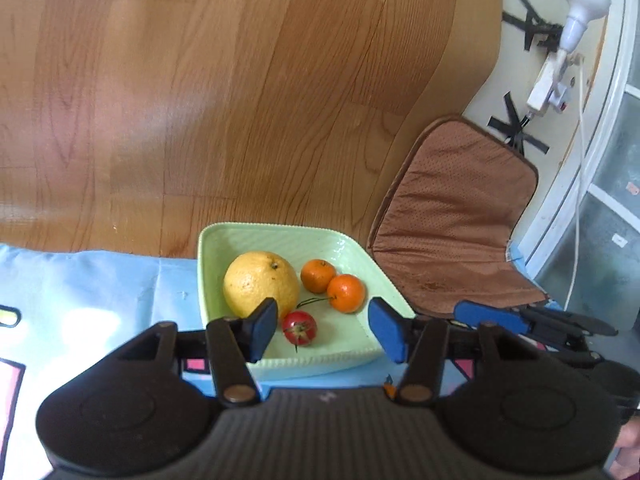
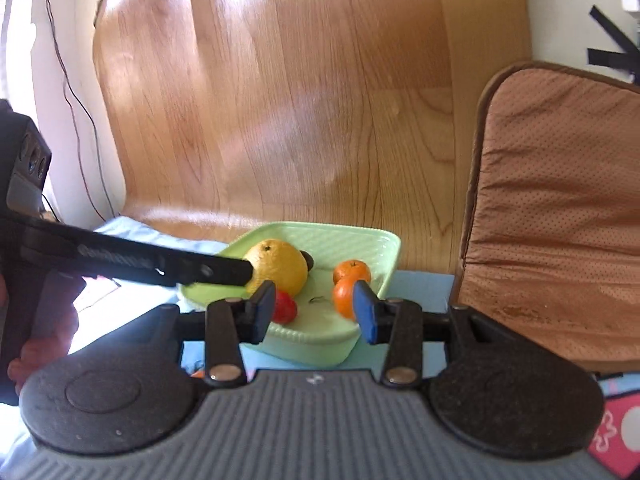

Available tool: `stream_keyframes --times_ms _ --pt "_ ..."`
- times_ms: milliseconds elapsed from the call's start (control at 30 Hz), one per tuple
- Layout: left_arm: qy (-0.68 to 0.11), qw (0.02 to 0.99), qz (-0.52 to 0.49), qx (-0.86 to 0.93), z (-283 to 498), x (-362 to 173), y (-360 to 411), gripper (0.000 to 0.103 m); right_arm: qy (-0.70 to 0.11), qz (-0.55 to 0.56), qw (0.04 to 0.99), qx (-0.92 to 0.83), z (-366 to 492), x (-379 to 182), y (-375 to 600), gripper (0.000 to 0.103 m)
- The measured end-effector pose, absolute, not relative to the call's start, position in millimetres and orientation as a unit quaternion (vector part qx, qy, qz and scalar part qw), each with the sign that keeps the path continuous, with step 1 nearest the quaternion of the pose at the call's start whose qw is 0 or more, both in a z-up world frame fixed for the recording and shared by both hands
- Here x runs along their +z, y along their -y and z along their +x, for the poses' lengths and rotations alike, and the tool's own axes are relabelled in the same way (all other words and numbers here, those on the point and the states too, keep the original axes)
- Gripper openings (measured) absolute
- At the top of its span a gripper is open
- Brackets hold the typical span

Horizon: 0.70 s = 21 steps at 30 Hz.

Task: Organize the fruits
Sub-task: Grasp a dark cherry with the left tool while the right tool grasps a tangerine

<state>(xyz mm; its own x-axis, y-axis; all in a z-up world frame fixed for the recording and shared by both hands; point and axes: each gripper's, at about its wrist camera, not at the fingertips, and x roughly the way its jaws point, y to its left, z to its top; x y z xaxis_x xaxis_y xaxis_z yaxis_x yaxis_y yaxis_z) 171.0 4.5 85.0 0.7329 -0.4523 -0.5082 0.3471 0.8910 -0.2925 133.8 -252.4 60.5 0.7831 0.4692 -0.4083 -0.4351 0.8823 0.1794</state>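
Note:
A pale green square tray (image 1: 352, 252) (image 2: 376, 240) sits on a light blue cloth. It holds a large yellow citrus (image 1: 260, 284) (image 2: 280, 266), two small oranges (image 1: 318, 275) (image 1: 346, 293) (image 2: 352, 270) (image 2: 344, 298) and a red tomato (image 1: 300, 328) (image 2: 285, 308). My left gripper (image 1: 326, 330) is open and empty above the tray's near edge. My right gripper (image 2: 314, 312) is open and empty above the tray's near side. It also shows in the left wrist view (image 1: 520, 322), right of the tray. The left gripper's finger crosses the right wrist view (image 2: 160, 266).
A brown seat cushion (image 1: 456, 216) (image 2: 560, 216) stands right of the tray. Wood floor (image 1: 240, 100) lies beyond the cloth's far edge. A wall with cables, a power strip (image 1: 544, 88) and black tape is at far right.

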Motion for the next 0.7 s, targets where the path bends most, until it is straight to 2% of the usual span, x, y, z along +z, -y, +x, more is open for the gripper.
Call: stream_keyframes --times_ms 133,333,467,700 --pt "-0.268 0.938 -0.098 -0.196 119 86 -44 0.051 -0.241 0.069 0.933 0.259 91 51 262 0.045" --pt "-0.293 0.935 -0.143 -0.141 78 57 -90 0.049 -0.271 0.051 0.92 0.278 66 34 236 0.041" --pt "-0.302 0.929 -0.167 -0.135 73 47 -103 0.049 -0.265 0.022 0.919 0.29 65 35 215 0.042" --pt "-0.315 0.927 -0.124 -0.162 91 31 -82 0.051 -0.26 -0.049 0.926 0.269 81 25 190 0.047"
